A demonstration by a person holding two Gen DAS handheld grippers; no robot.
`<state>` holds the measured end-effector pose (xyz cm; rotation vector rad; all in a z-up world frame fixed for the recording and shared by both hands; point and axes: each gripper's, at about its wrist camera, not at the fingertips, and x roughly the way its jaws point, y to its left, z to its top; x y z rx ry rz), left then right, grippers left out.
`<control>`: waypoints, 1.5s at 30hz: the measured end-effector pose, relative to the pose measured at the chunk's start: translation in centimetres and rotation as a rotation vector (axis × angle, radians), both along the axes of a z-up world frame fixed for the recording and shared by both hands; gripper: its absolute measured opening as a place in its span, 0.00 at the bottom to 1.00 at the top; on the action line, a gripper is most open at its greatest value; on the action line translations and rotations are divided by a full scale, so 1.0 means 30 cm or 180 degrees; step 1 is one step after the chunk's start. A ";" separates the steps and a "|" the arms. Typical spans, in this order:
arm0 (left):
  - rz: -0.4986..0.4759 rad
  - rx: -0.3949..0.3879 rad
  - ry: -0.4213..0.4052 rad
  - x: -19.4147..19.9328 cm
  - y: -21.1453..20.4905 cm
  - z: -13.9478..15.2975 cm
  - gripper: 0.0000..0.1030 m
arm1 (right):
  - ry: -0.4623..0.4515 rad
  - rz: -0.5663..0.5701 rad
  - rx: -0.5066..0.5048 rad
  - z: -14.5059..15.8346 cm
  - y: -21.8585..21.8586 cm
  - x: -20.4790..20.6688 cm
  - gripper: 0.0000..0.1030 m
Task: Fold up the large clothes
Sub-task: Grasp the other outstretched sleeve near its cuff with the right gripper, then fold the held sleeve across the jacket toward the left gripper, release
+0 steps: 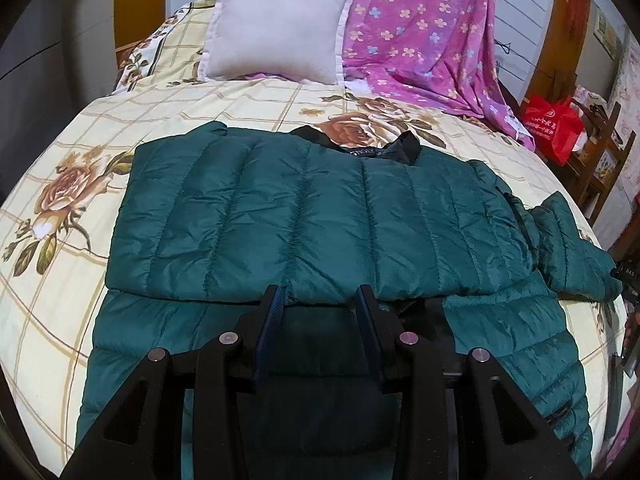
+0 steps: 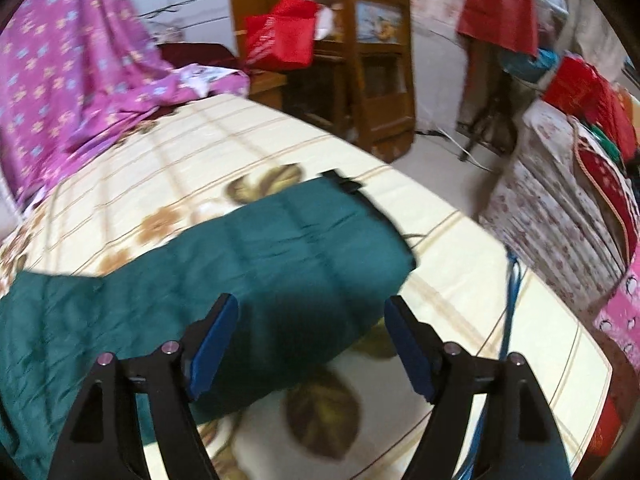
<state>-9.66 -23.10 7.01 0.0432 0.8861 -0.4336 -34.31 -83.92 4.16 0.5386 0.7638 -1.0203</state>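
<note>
A dark teal quilted puffer jacket (image 1: 312, 216) lies spread on the bed, one half folded over the other, collar at the far side. My left gripper (image 1: 320, 294) is open, its fingers low over the jacket at the folded edge, holding nothing. One sleeve (image 1: 568, 248) lies out to the right. In the right wrist view that sleeve (image 2: 280, 248) stretches across the sheet, its black cuff (image 2: 344, 184) at the far end. My right gripper (image 2: 312, 312) is wide open just above the sleeve, empty. This view is blurred.
The bed has a cream floral sheet (image 1: 80, 152). A white pillow (image 1: 276, 24) and a purple flowered blanket (image 1: 424, 32) lie at the head. A red bag (image 2: 280, 36), wooden chair (image 2: 380, 60) and patterned boxes (image 2: 560, 208) stand beside the bed.
</note>
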 end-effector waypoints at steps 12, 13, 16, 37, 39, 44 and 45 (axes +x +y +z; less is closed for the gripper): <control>0.0046 0.0067 -0.0027 0.020 0.009 -0.015 0.18 | -0.0220 -0.0193 0.0237 -0.092 -0.167 -0.014 0.82; 0.0051 0.0071 -0.0029 0.023 0.011 -0.016 0.18 | -0.0230 -0.0180 0.0257 -0.096 -0.170 -0.013 0.82; 0.0068 0.0068 -0.0022 0.029 0.017 -0.017 0.18 | -0.0236 -0.0134 0.0214 -0.094 -0.170 -0.010 0.70; 0.0324 -0.0060 -0.0103 0.043 0.128 0.079 0.18 | -0.1087 0.1687 -0.0095 0.468 0.381 0.178 0.14; 0.0347 -0.0073 -0.0112 0.044 0.144 0.087 0.18 | -0.1105 0.1930 -0.0071 0.513 0.484 0.242 0.14; 0.0380 -0.0083 -0.0088 0.051 0.178 0.092 0.18 | -0.1137 0.2479 0.0140 0.543 0.752 0.425 0.14; 0.0388 -0.0080 -0.0081 0.054 0.186 0.092 0.18 | -0.1133 0.2585 0.0207 0.538 0.804 0.466 0.14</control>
